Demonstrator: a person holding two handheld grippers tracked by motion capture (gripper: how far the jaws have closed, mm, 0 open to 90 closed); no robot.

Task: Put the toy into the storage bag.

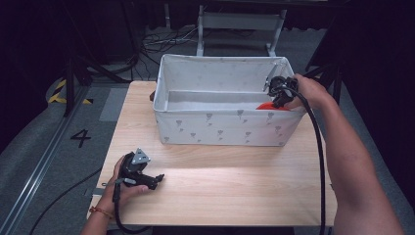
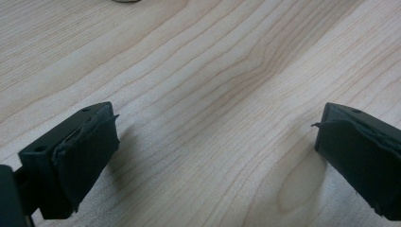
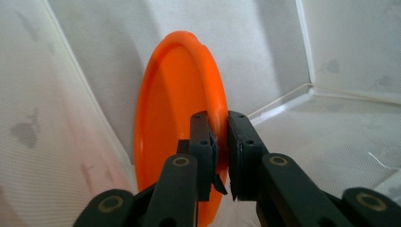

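Note:
An orange plate (image 3: 175, 109) hangs on edge inside the white fabric box (image 1: 215, 128), close to its right-hand wall. My right gripper (image 3: 221, 142) is shut on the plate's rim, its jaws pinching it from both sides. From above, the right gripper (image 1: 281, 95) reaches over the box's right end and a sliver of the orange plate (image 1: 271, 105) peeks above the front wall. My left gripper (image 1: 157, 179) rests low over the wooden table (image 1: 235, 186) at front left. In its own view the left gripper (image 2: 215, 151) stands open with bare wood between the jaws.
The white fabric box with grey tree prints takes up the far half of the table; its floor (image 3: 331, 142) is pale and bare. Cables (image 1: 320, 161) trail from both grippers. Beyond the table are a grey floor, dark curtains and a metal frame (image 1: 240, 24).

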